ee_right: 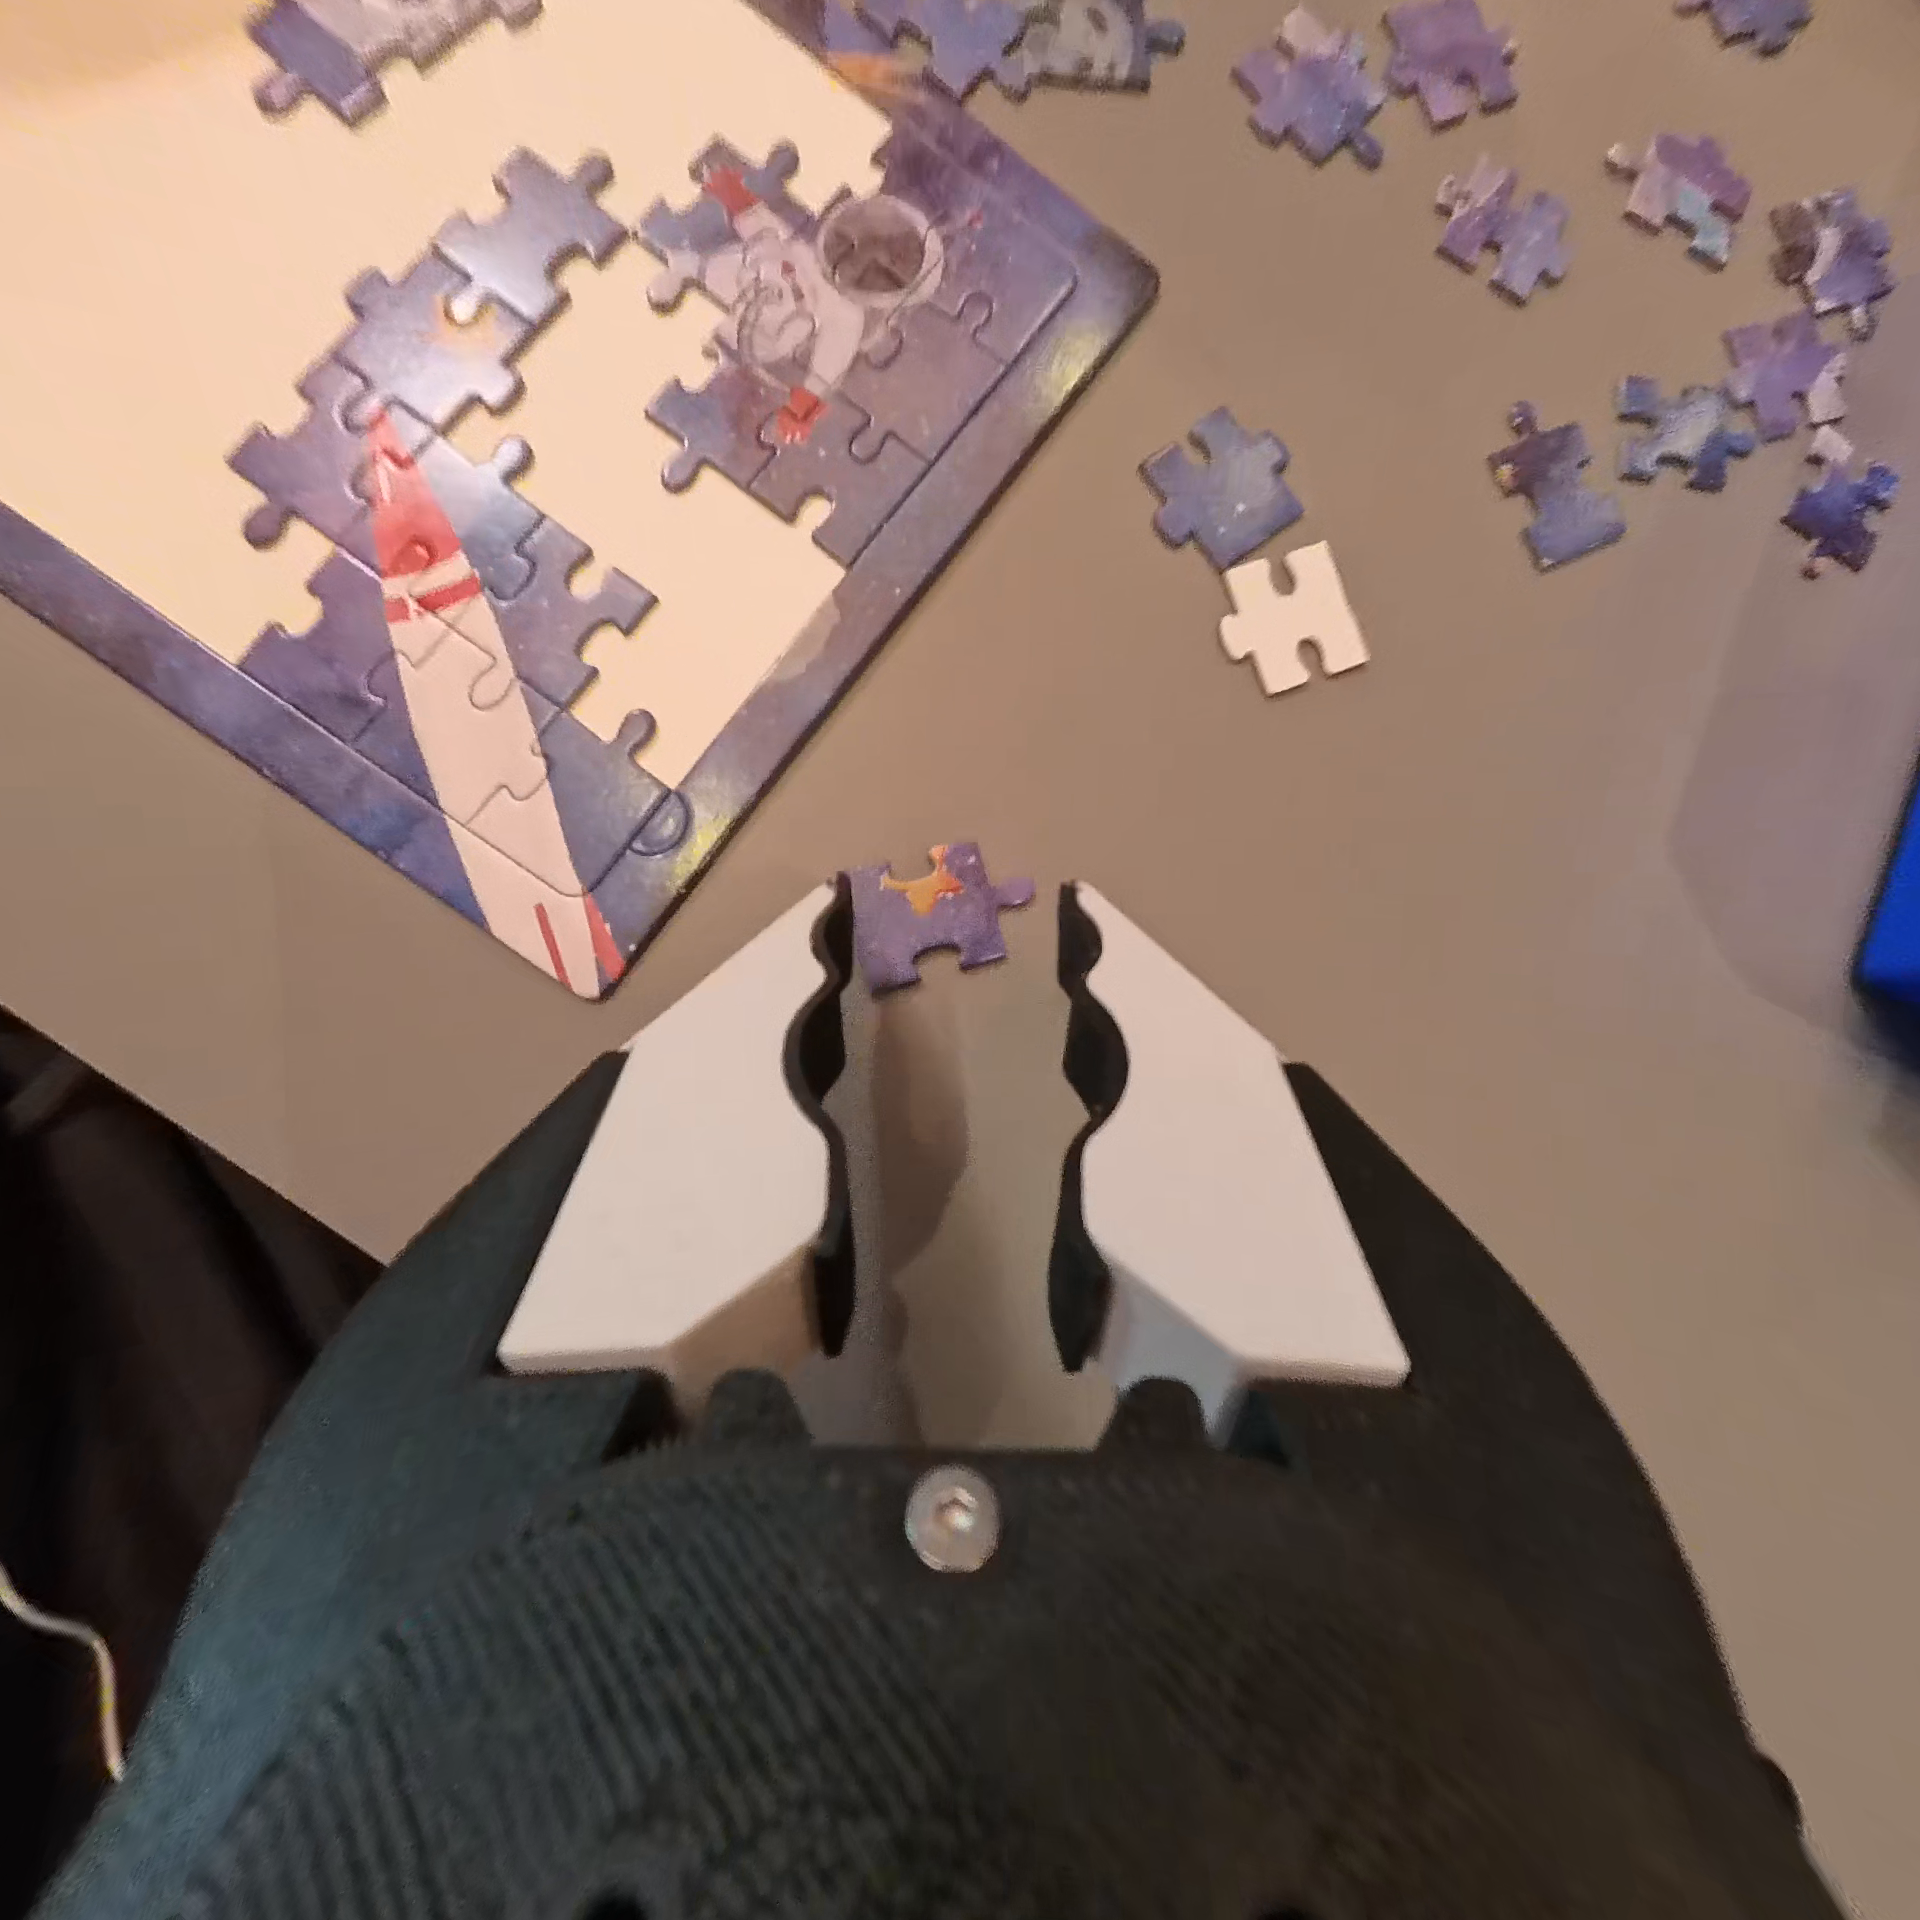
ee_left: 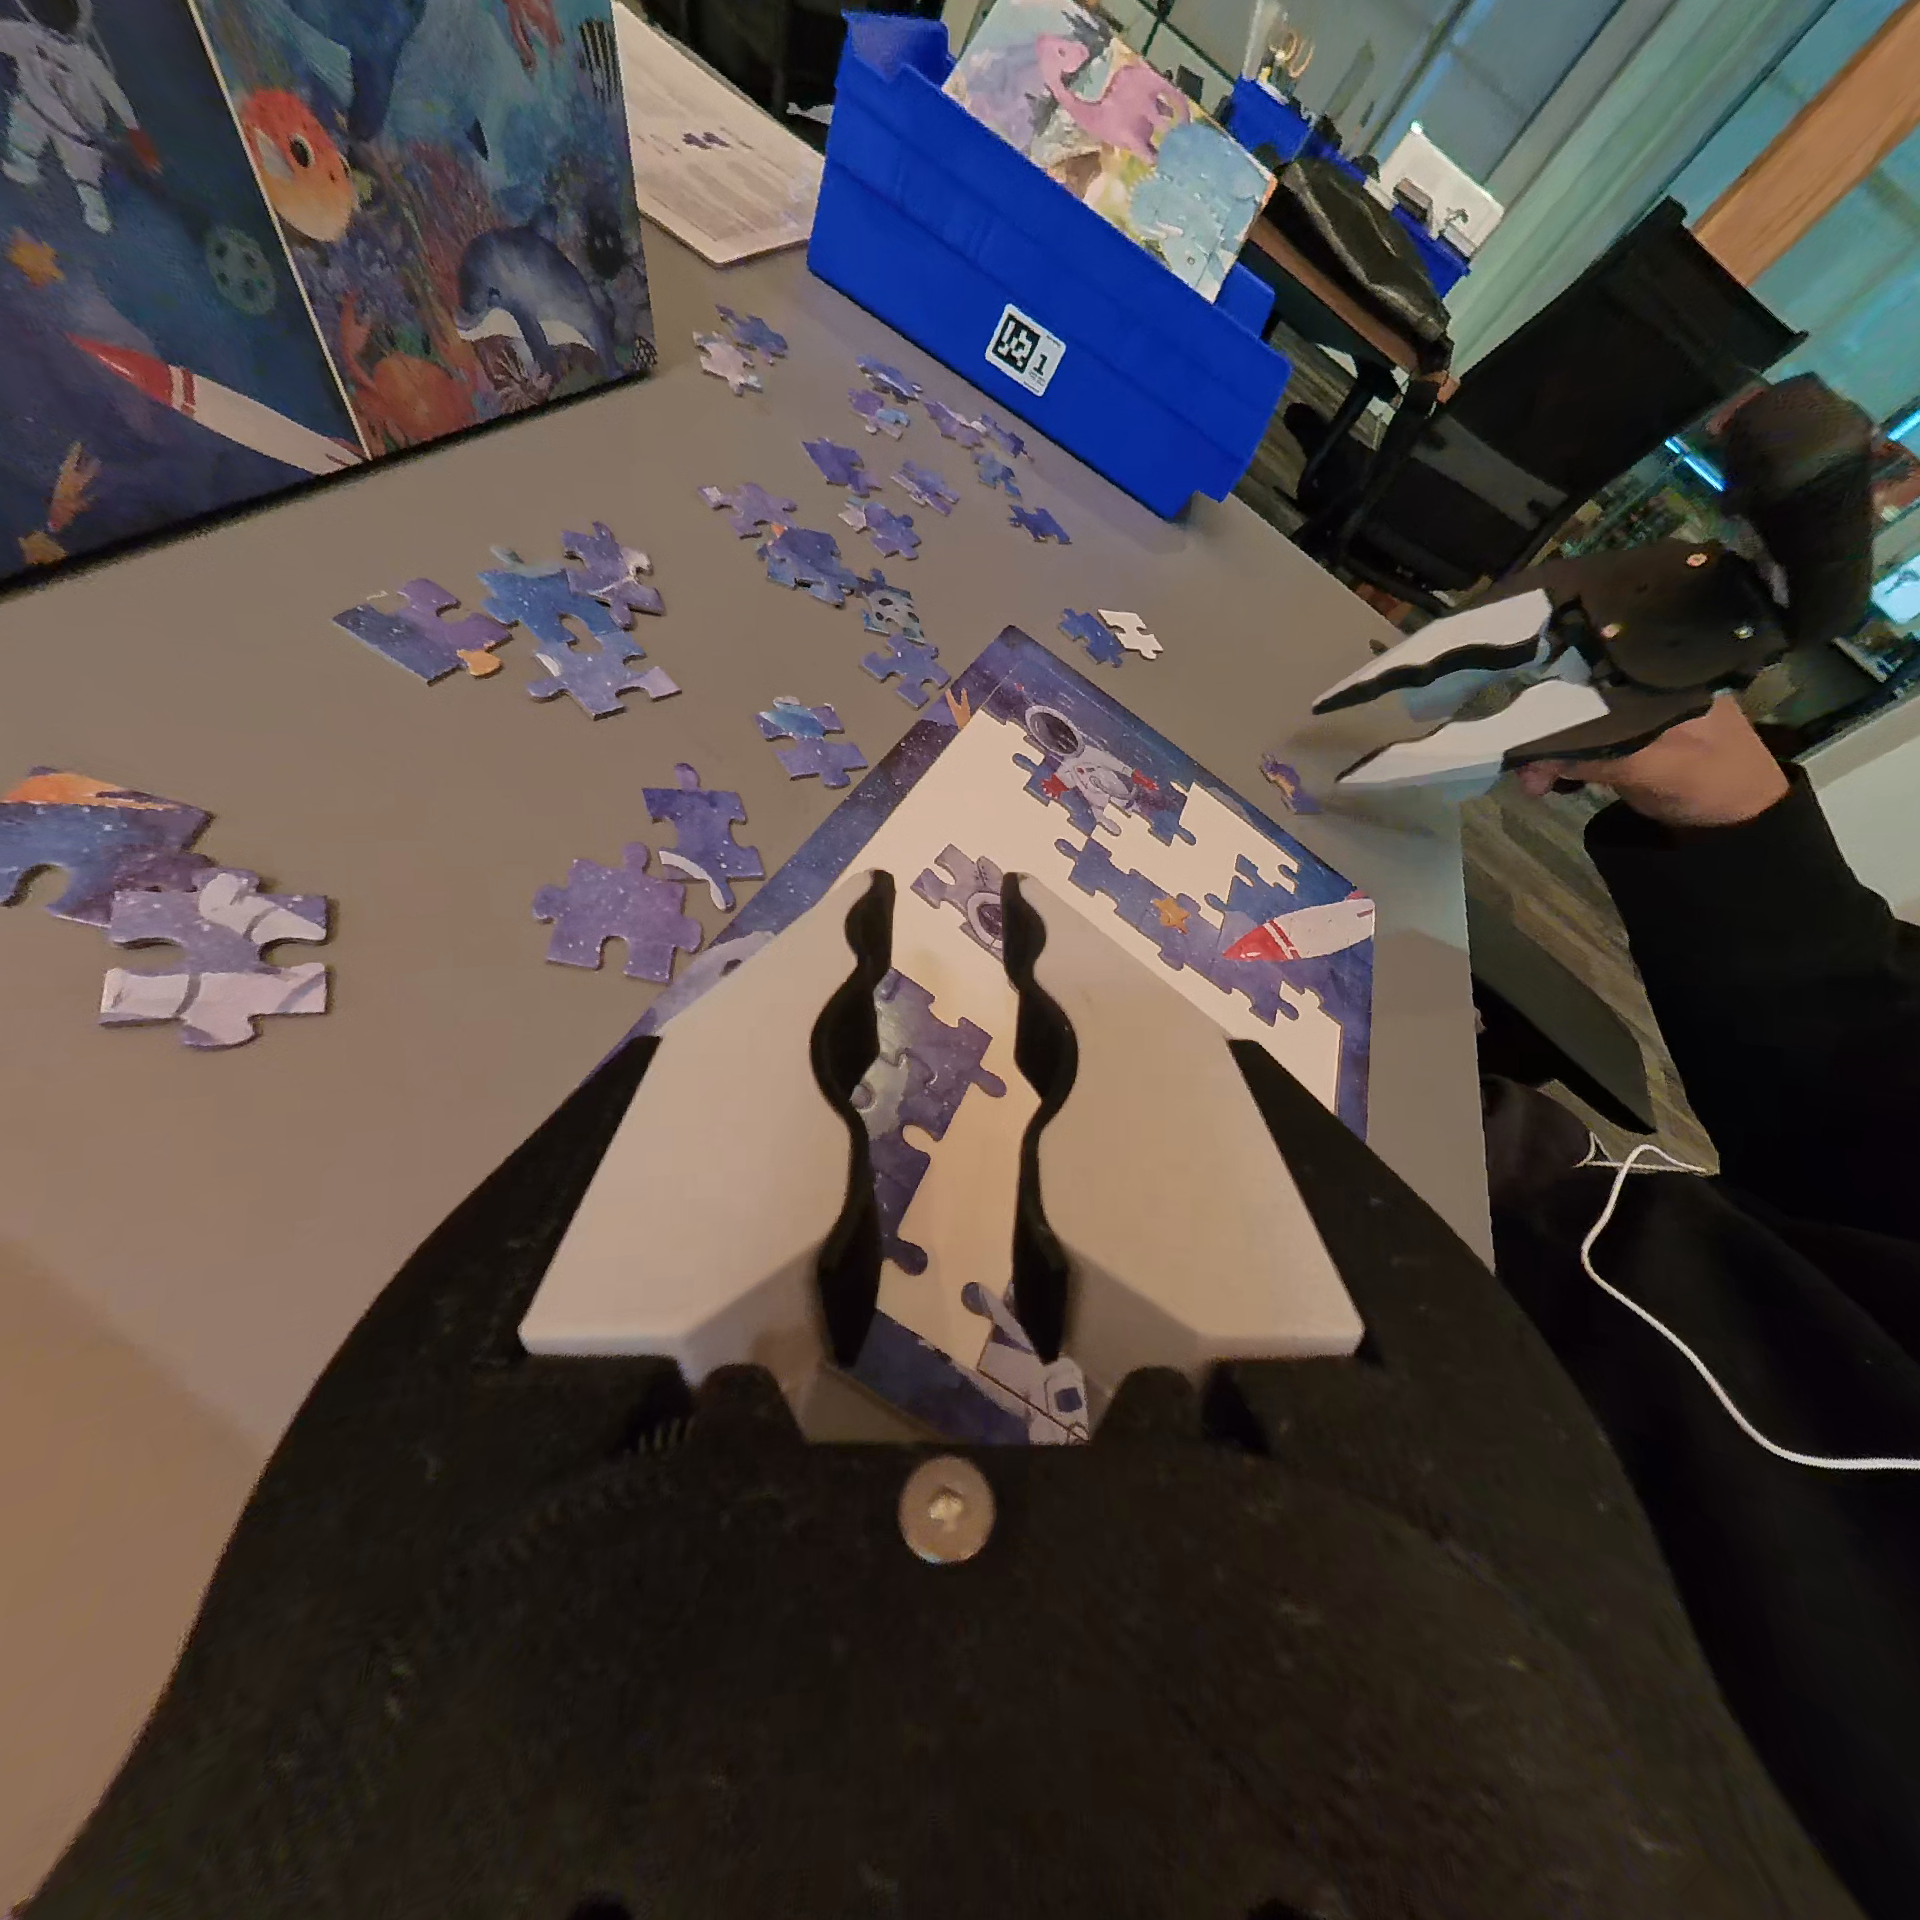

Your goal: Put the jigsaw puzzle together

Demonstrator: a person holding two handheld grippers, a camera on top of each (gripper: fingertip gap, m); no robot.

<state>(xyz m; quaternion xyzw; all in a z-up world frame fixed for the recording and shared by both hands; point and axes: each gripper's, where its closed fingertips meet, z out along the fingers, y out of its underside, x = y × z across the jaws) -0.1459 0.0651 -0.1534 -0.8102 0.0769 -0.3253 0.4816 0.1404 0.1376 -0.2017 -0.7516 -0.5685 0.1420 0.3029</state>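
My left gripper (ee_left: 948, 888) hovers over the puzzle tray (ee_left: 997, 665), which has a blue border and a white floor partly filled with space pieces. Its jaws stand apart. A loose piece with an astronaut helmet (ee_left: 966, 904) lies on the tray floor at the fingertips, with a gap to the left pad, so it is not gripped. My right gripper (ee_right: 945, 904) is open low over the grey table, just off the tray's corner (ee_right: 1101, 301). A purple piece with an orange mark (ee_right: 930, 920) lies flat between its fingertips. The left pad (ee_right: 831, 935) is beside it and the right pad is clear of it. The right gripper (ee_left: 1330, 743) and that piece (ee_left: 1288, 781) also show in the left wrist view.
Several loose purple pieces (ee_left: 613, 914) are scattered on the table, and one lies white side up (ee_right: 1294, 618). Picture boxes (ee_left: 312, 208) stand at the far left and a blue bin (ee_left: 1039, 301) behind. The table edge (ee_left: 1465, 935) runs close on the right. About 30 cm separates my left fingertips from my right.
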